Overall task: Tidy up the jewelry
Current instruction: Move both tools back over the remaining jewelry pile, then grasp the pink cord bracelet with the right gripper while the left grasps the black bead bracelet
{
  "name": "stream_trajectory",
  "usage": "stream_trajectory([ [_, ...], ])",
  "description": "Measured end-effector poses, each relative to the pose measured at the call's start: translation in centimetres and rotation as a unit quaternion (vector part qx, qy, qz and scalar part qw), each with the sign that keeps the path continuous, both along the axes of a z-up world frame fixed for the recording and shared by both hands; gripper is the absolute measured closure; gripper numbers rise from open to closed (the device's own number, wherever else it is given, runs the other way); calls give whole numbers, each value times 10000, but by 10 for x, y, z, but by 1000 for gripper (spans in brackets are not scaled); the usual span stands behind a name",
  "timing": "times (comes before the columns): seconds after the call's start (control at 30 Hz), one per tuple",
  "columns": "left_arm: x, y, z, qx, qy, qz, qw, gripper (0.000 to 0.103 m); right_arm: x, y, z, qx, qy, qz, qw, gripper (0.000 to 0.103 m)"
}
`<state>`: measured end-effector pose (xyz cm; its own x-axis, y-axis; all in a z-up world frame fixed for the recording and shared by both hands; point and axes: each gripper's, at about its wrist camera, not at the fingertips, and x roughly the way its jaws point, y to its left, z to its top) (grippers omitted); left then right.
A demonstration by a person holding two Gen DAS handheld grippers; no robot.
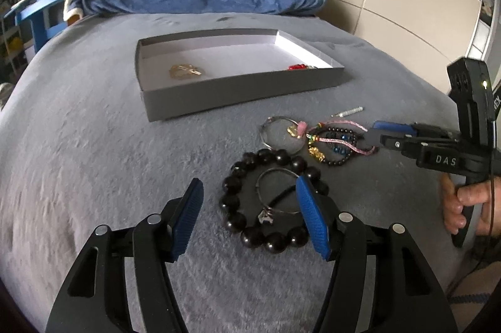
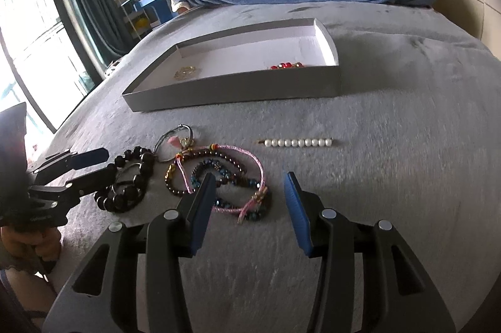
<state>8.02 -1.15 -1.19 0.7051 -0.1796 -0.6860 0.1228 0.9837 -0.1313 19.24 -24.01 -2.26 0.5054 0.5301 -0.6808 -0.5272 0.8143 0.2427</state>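
Grey tray (image 1: 238, 88) on a grey bed cover (image 1: 94, 160), taken as landmark; inside it, a gold piece (image 1: 184, 71) toward its left end and red beads (image 2: 286, 65) toward its right end; in front of the tray, a pearl bar (image 2: 297, 142); nearer than that, tangled pink-cord and dark-bead bracelets (image 2: 225, 176); left of those, a black bead bracelet (image 1: 269, 201) with thin wire rings. Left tool (image 1: 250, 214) over the black bracelet, jaws apart, gripping nothing; right tool (image 2: 249, 207) over the tangle, jaws parted, nothing between them.
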Motion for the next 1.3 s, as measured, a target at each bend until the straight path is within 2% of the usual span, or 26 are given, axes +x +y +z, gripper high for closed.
stream_trajectory([
  [0.13,-3,1,0,-41,-42,50,10000,40,-5,0,-1,19,-45,-110,9999,57],
  [0.5,6,11,-8,-200,208,189,9994,40,10,8,0,-30,37,-178,9998,59],
  [0.53,6,11,-8,-195,221,189,9994,40,13,10,1,-41,43,-174,9998,62],
  [0.57,7,11,-8,-189,233,189,9994,40,15,10,0,-44,57,-166,9998,71],
  [0.6,7,11,-8,-185,237,190,9994,40,17,12,-1,-55,89,-150,9998,75],
  [0.67,6,11,-8,-185,231,192,9994,40,19,14,-2,-53,122,-83,9999,92],
  [0.73,6,11,-8,-184,236,191,9994,40,17,14,-2,-55,95,-61,9999,100],
  [0.93,7,10,-9,-194,215,195,9994,40,4,-5,6,273,-41,-106,9996,100],
  [1.3,4,12,-8,-221,181,200,9994,40,-9,-55,9,475,-56,-508,9976,100],
])
